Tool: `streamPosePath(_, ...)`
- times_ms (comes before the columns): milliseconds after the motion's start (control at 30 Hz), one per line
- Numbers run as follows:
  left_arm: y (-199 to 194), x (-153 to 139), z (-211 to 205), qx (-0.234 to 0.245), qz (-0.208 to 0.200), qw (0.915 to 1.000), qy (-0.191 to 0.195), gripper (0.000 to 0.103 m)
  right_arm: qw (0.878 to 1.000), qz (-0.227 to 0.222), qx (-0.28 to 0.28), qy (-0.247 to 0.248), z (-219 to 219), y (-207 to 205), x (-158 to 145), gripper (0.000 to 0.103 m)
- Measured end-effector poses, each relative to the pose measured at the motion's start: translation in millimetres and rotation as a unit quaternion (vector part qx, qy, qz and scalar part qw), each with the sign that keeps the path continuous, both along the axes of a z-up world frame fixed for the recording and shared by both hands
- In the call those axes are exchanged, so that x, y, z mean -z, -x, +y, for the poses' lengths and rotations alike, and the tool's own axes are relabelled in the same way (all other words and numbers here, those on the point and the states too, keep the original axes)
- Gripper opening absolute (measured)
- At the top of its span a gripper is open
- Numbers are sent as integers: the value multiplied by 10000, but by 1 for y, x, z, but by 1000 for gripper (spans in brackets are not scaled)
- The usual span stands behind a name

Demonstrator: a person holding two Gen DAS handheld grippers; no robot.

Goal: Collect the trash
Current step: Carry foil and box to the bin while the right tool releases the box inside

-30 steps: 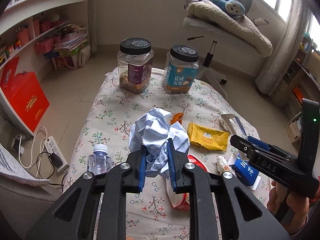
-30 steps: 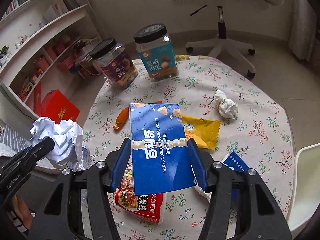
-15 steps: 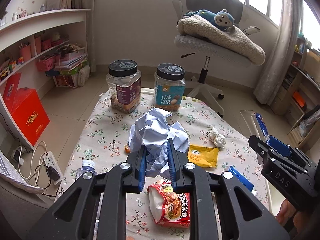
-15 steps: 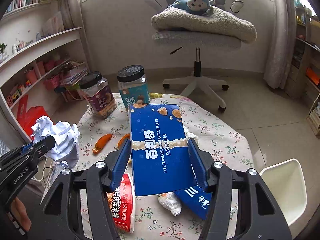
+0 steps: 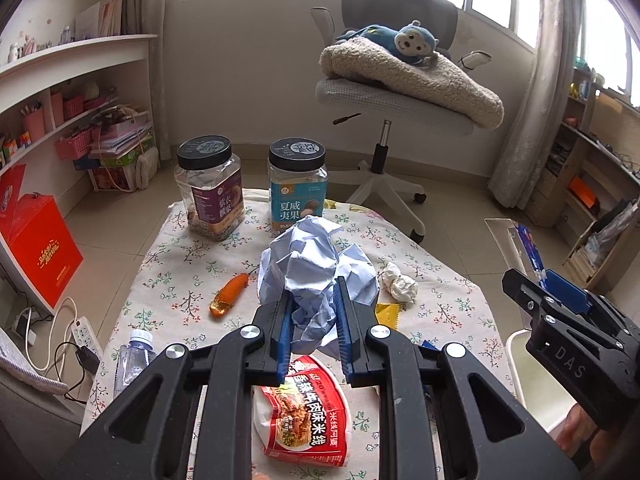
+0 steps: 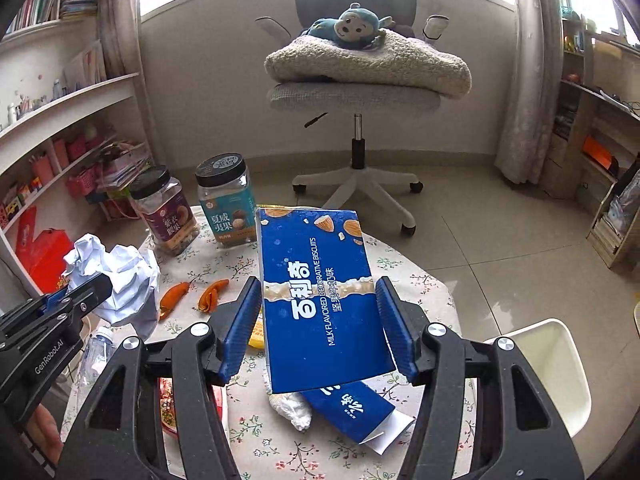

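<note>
- Two pieces of trash are in your grip, one per hand, both held up above the floral tablecloth (image 5: 168, 248).
- Your left gripper (image 5: 313, 334) is clamped on a crumpled ball of white paper (image 5: 316, 268); the blue pads bite into its lower folds and most of the ball bulges out past the fingertips.
- Your right gripper (image 6: 320, 324) holds a flat blue biscuit box (image 6: 320, 292) by its long edges, printed face toward the camera, tilted a little, its far end pointing toward the office chair (image 6: 356, 92).
- In the left view the right gripper shows at the right edge, with the box seen edge-on above it.
- Still lying on the cloth: a red noodle packet (image 5: 304, 412) just below the left fingers, a yellow wrapper (image 5: 386, 314) partly hidden behind the paper ball, a small white wad (image 5: 400, 286), a second blue box (image 6: 352, 412) under the one you hold, and another white wad (image 6: 290, 408) touching it.
- Two orange peel pieces (image 6: 194, 296) lie near the middle of the table.
- Two black-lidded jars (image 5: 256, 188) stand upright side by side at the far edge.
- A clear water bottle (image 5: 134, 356) stands at the near left edge of the table.
- A white bin (image 6: 560, 364) sits on the floor just right of the table.
</note>
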State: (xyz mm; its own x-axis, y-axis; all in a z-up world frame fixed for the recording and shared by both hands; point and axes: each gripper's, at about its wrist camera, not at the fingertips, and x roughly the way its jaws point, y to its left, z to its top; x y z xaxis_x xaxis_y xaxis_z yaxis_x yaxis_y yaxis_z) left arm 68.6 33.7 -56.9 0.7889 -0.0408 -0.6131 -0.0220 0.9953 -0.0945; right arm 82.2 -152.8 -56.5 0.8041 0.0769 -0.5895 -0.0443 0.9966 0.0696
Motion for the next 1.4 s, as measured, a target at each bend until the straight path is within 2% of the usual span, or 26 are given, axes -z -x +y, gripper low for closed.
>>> streamPosePath(800,-2,-4,-107,888,-59,9960,79,19,9956,-86,928,34,-112,32,-8,56)
streamPosePath(1400,9,8,-201,1700,49,9854,-110,19,9800,250,1964,-171,-228,51,3,57)
